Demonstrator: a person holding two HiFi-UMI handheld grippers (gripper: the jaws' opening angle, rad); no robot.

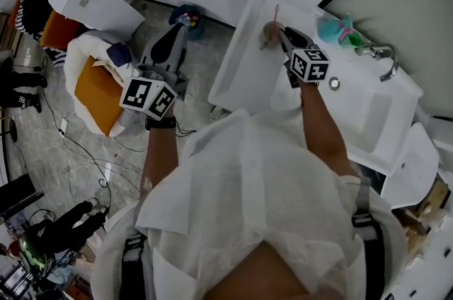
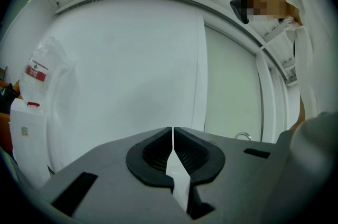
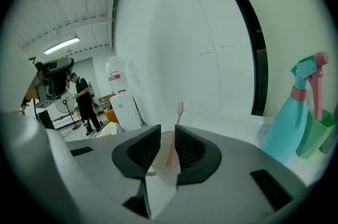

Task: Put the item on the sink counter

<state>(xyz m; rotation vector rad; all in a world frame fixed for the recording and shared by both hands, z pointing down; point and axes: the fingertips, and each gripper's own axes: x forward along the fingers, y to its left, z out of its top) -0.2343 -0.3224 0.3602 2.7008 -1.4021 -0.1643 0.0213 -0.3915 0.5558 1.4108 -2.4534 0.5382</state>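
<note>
Step in hand: I judge this is the setting-down. My right gripper (image 1: 277, 37) has the cup (image 1: 270, 30) over the far left corner of the white desk (image 1: 241, 72) around the sink.
Right jaws: a little apart and pressed on the two sides of the cup (image 3: 163, 165), as the right gripper view shows.
Left jaws: together, nothing between them. The left gripper (image 1: 172, 37) hangs out over the floor, well apart from the desk.
Where the thing is: at the desk corner, near the wall. I cannot tell if its bottom already touches the surface.
Next move: I think I must lower it until it stands flat, then open the jaws slowly and pull straight back, so that the light cup does not tip.
Cup: cloudy clear plastic, round, smooth walls, probably slippery.
Toothbrush (image 3: 177, 121): pink and thin. It leans inside the cup and rises over the rim, so it makes the top heavier.
Desk: glossy white, flat, with square edges.
Neighbour: a teal spray bottle (image 3: 288, 122) stands to the right, apart from the cup.
</note>
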